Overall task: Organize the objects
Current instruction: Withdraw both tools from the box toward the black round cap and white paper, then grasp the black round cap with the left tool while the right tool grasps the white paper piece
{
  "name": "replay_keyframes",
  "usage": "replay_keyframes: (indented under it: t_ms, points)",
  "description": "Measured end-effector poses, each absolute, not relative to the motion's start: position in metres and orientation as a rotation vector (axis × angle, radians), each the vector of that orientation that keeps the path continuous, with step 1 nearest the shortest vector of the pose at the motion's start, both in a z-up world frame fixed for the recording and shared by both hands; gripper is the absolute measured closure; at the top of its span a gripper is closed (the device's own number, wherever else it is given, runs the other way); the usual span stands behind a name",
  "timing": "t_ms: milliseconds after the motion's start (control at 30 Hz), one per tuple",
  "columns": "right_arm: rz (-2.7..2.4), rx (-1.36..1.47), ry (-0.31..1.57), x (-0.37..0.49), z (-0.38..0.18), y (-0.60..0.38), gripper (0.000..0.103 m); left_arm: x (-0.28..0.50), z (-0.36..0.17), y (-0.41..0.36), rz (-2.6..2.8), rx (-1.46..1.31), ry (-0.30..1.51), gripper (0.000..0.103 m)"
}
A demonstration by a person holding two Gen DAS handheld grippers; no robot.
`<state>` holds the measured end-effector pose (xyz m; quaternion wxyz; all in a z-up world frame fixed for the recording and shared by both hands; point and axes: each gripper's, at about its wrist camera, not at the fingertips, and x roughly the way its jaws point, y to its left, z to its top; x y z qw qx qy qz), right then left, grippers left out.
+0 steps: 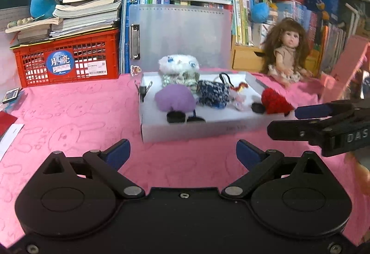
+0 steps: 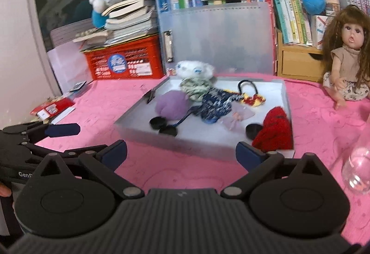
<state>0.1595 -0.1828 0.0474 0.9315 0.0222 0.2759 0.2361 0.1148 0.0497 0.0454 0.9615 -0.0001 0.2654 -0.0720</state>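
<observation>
An open translucent case (image 1: 194, 132) (image 2: 143, 136) lies on the pink cloth, its lid upright behind. Inside are a white plush cat (image 1: 179, 67) (image 2: 194, 73), a purple pouch (image 1: 174, 98) (image 2: 170, 104), a blue knitted bag (image 1: 212, 93) (image 2: 215, 105), a red knitted piece (image 1: 275, 101) (image 2: 275, 129) and black discs (image 1: 176, 116) (image 2: 157, 122). My left gripper (image 1: 182, 153) is open and empty in front of the case. My right gripper (image 2: 181, 153) is open and empty at the case's near right corner; it also shows in the left wrist view (image 1: 289, 119).
A doll (image 1: 289, 54) (image 2: 344, 64) sits right of the case. A red crate (image 1: 67, 59) (image 2: 124, 61) under stacked books stands back left. Bookshelves and plush toys line the back. A clear glass bottle (image 2: 358, 168) stands at the right. Papers (image 2: 53, 109) lie left.
</observation>
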Motion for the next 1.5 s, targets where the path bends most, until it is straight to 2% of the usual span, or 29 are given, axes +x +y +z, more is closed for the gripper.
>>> replay_keyframes:
  t_ms: [667, 1233, 1500]
  points:
    - [0.514, -0.124, 0.563, 0.122, 0.0, -0.151, 0.0, 0.036, 0.013, 0.065, -0.108, 0.035, 0.525, 0.006]
    - [0.467, -0.165, 0.604, 0.127, -0.006, -0.145, 0.0, 0.01, 0.001, 0.063, -0.127, 0.019, 0.562, 0.031]
    - [0.489, -0.209, 0.61, 0.122, -0.007, -0.139, 0.011, 0.008, 0.0, 0.067, -0.117, 0.002, 0.571, 0.037]
